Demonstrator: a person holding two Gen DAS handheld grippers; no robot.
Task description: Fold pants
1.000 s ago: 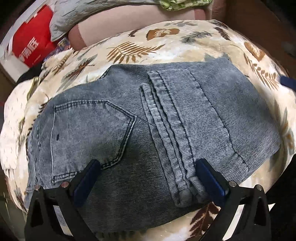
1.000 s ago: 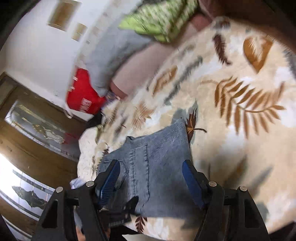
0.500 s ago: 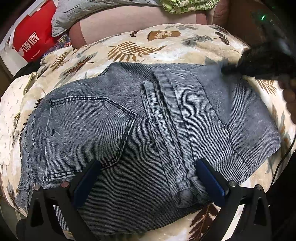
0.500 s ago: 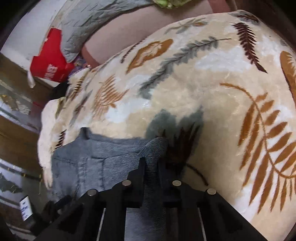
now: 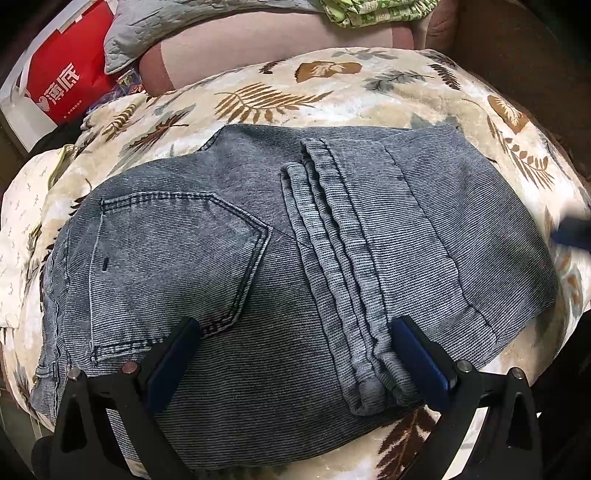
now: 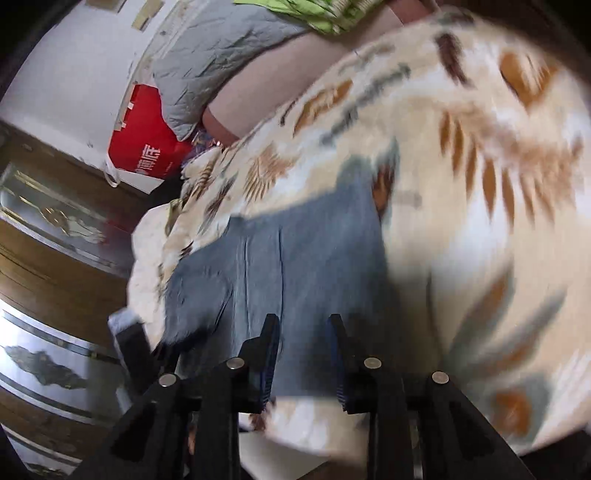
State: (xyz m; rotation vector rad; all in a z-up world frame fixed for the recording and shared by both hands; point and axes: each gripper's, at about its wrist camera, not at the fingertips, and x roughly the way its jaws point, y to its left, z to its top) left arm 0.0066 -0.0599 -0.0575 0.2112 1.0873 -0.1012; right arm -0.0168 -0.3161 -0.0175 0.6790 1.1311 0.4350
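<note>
Between your left tool's (image 5: 295,354) two blue pads there's just flat denim: the jaws stand wide apart and nothing is pinched, so that one's released, hanging over the near edge of the pants (image 5: 266,266). The left pad sits by the lower corner of the back pocket (image 5: 173,269), the right pad just beside the bunched-up ridge of seams (image 5: 332,266) that runs from near to far down the middle.

Your right tool (image 6: 303,354) has its jaws opening, a narrow gap showing between them, and no cloth caught in that gap as far as the blurry shot lets you tell. It's over the near right part of the pants (image 6: 295,266).

The pants themselves lie folded into a rough rectangle, pocket side up, in the middle of the leaf-print blanket (image 5: 258,99) on the bed. Further out at the far left there's a red bag (image 5: 62,81) with white lettering, a grey quilted pillow (image 5: 177,29) next to it, and some green patterned fabric (image 5: 369,13) at the far edge.
</note>
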